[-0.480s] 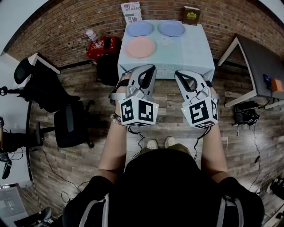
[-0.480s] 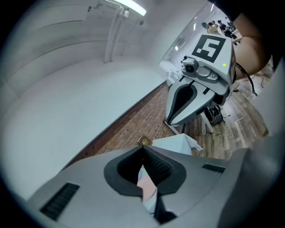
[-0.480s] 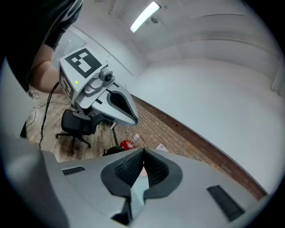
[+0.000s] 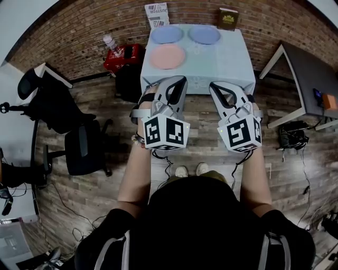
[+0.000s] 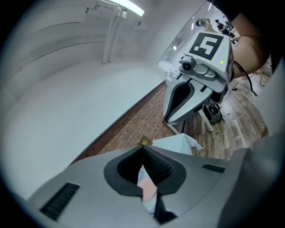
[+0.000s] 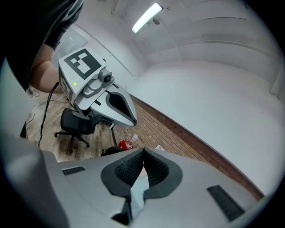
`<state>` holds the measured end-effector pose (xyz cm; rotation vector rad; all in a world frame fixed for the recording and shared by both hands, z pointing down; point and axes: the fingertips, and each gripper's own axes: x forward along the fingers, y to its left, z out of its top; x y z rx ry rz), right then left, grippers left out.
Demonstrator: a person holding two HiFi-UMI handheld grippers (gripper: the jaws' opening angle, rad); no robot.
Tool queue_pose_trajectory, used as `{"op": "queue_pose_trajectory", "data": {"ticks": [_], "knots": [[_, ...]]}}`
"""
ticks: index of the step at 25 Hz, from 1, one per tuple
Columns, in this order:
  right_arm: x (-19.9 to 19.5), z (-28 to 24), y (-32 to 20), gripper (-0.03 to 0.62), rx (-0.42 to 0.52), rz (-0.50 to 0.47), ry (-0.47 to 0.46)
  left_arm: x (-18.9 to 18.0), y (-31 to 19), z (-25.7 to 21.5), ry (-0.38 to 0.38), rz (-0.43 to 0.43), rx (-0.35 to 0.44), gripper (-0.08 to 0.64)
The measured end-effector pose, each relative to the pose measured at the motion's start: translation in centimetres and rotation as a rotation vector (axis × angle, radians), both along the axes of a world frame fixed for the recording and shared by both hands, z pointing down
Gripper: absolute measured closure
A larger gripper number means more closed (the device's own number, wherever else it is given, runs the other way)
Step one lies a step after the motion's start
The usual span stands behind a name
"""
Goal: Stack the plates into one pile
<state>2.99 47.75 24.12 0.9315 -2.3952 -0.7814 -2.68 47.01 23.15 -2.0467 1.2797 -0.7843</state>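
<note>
While no plate has yet been touched, both grippers are held side by side just short of the near edge of the table [image 4: 232, 68], aimed roughly level at it. The left gripper [image 4: 177, 79] is seen with its jaws closed tip to tip and nothing caught between them. The right gripper [image 4: 217, 85] is closed in the same way and is also empty.

Three plates are laid apart on the pale blue cloth. A blue plate [image 4: 166, 34] lies at the far left corner, and a second blue plate [image 4: 204, 34] lies beside it along the far edge. A pink plate [image 4: 167, 56] lies nearer the left edge, in front of the first. A book [image 4: 227, 18] is seen at the far right corner and a printed sheet [image 4: 157, 14] beyond the far left corner; neither is needed.

The step in hand is judged to be the approach, so the task is at its start. The jaws must be opened before a rim is reached, and one plate should be chosen as the base. A gripper is best brought in low, so that one jaw is slid under the rim and the other set on top, since a shallow rim is likely to slip if only its lip is pinched. The lifted plate should be kept level, carried clear over the base and lowered centred before it is released.
</note>
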Motion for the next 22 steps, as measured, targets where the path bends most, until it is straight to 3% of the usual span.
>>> {"op": "queue_pose_trajectory", "data": {"ticks": [22], "knots": [[1.4, 1.5, -1.2, 0.557, 0.018, -0.009, 0.045, 1.3, -0.9, 1.4, -0.044, -0.033, -0.039, 0.538]]}}
